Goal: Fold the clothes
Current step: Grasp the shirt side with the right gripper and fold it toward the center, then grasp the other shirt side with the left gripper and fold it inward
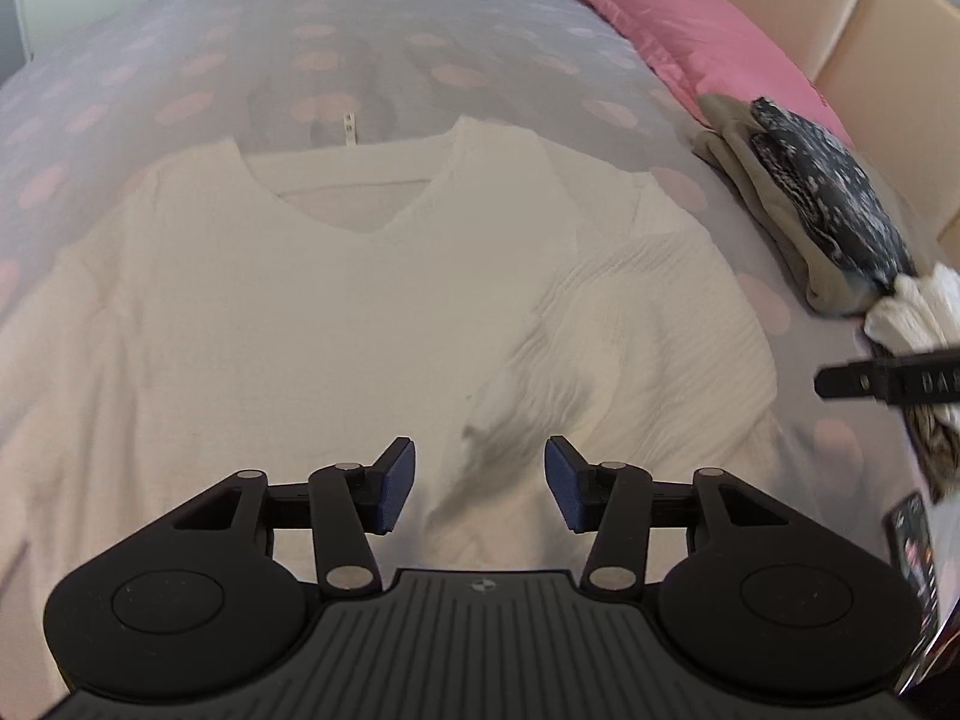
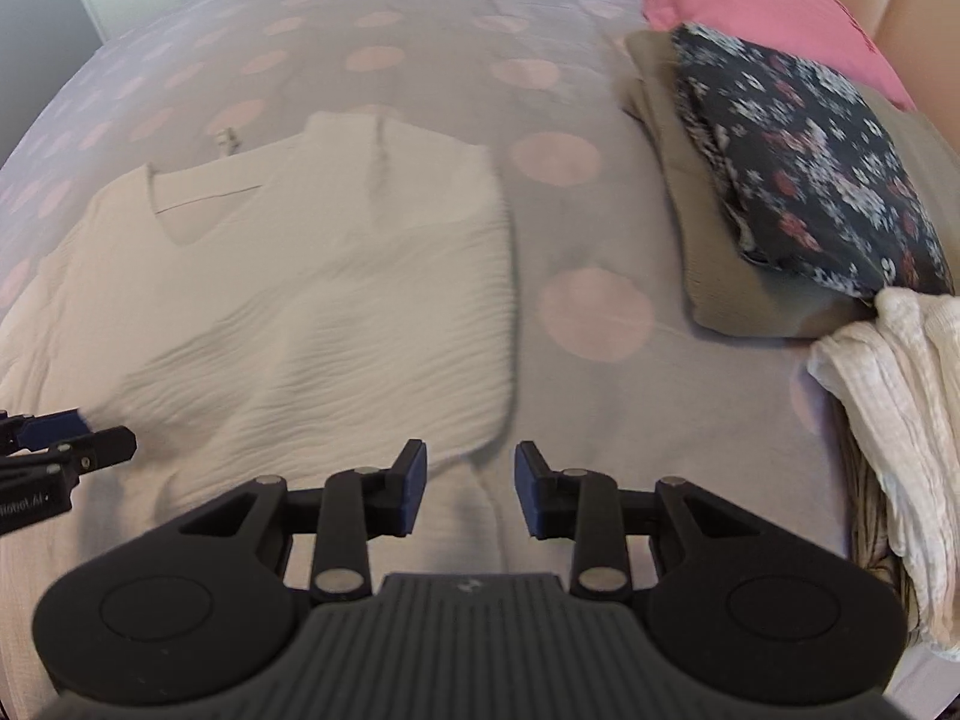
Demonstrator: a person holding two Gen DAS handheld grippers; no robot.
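Note:
A white V-neck top lies flat on the bed, its right sleeve side folded inward over the body. My left gripper hovers low over the folded part, jaws apart, with a raised wrinkle of cloth under the gap and no pad touching it. In the right wrist view the same top shows its folded straight edge at the right. My right gripper stands open above the top's lower right edge, nothing pinched. The left gripper's fingers show at the left edge of that view.
A polka-dot bedspread covers the bed. A stack of folded clothes, olive under dark floral, sits at the right beside a crumpled white garment. A pink pillow lies by the beige headboard. A phone lies at the right.

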